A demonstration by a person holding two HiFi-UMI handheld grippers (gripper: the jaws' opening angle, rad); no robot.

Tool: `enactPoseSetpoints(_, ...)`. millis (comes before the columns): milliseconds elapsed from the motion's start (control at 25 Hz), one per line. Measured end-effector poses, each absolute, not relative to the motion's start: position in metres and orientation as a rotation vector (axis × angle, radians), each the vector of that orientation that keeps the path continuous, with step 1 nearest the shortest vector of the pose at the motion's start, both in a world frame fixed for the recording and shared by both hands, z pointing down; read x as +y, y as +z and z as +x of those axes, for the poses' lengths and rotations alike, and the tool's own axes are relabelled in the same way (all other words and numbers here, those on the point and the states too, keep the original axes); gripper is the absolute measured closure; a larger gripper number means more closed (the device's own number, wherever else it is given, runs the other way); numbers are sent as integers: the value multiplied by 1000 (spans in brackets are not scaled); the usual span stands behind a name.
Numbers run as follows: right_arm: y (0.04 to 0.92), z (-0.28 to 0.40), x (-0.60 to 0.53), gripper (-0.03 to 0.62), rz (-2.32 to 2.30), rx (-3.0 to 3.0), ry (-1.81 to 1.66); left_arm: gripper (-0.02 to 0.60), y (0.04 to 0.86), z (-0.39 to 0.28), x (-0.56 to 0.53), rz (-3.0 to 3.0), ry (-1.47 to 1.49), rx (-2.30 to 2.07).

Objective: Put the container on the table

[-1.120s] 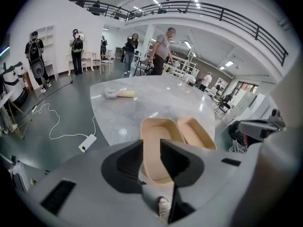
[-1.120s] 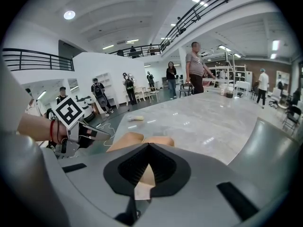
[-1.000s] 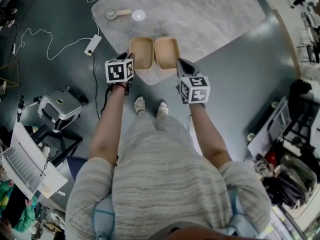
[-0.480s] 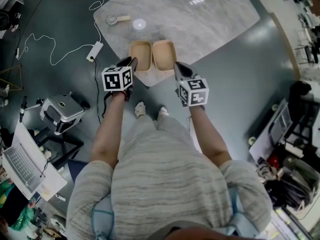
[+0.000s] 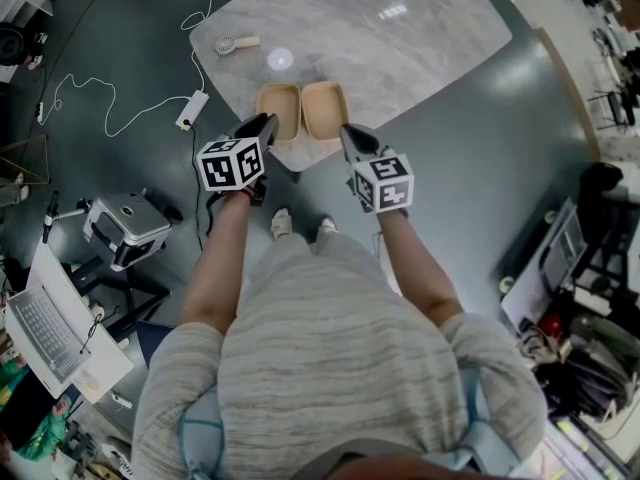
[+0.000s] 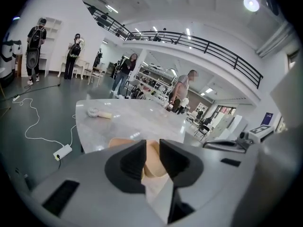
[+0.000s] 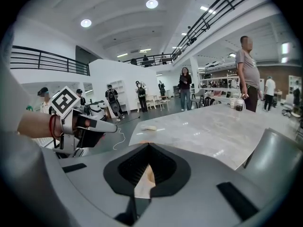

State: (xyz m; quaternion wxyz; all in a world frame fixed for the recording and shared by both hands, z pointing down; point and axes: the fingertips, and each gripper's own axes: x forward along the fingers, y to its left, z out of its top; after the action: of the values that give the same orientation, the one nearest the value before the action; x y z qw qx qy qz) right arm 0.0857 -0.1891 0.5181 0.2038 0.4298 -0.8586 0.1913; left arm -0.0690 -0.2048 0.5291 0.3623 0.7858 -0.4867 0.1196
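Note:
The container (image 5: 300, 111) is a tan tray with two compartments side by side, over the near corner of the grey marble table (image 5: 380, 38). My left gripper (image 5: 265, 123) grips its left end and my right gripper (image 5: 347, 133) grips its right end. In the left gripper view the jaws (image 6: 152, 150) stand close together with the tan container's (image 6: 151, 163) rim pinched between them. In the right gripper view the gripper (image 7: 149, 167) is shut on a thin tan edge of the container (image 7: 147, 175). I cannot tell whether the container rests on the tabletop.
A small hand fan (image 5: 235, 43) and a white disc (image 5: 279, 59) lie on the table's far left part. A power strip (image 5: 192, 110) with a white cable is on the floor at left, beside a grey machine (image 5: 125, 223) and a laptop (image 5: 45, 333). Several people stand beyond the table.
Both grippers and the container have moved a little farther forward, away from the body, over the table's near corner. Both grips are unchanged.

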Motion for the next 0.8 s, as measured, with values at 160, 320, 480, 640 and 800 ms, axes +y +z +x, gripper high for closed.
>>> enactPoseSetpoints(160, 508, 87, -183, 592, 1187, -2422, 513, 495, 509, -65, -196, 2066, 239, -1241)
enactPoseSetpoints(320, 502, 91, -176, 592, 1184, -2430, 503, 551, 497, -62, -183, 2090, 200, -1254)
enactPoseSetpoints(480, 495, 94, -168, 592, 1186, -2440, 494, 578, 488, -57, -170, 2106, 168, -1236)
enactPoseSetpoints(640, 485, 99, -163, 592, 1194, -2467, 496, 578, 480, -49, -159, 2133, 150, -1225)
enactPoseSetpoints(800, 481, 100, -157, 592, 1188, -2493, 499, 578, 474, -40, -147, 2152, 94, -1188)
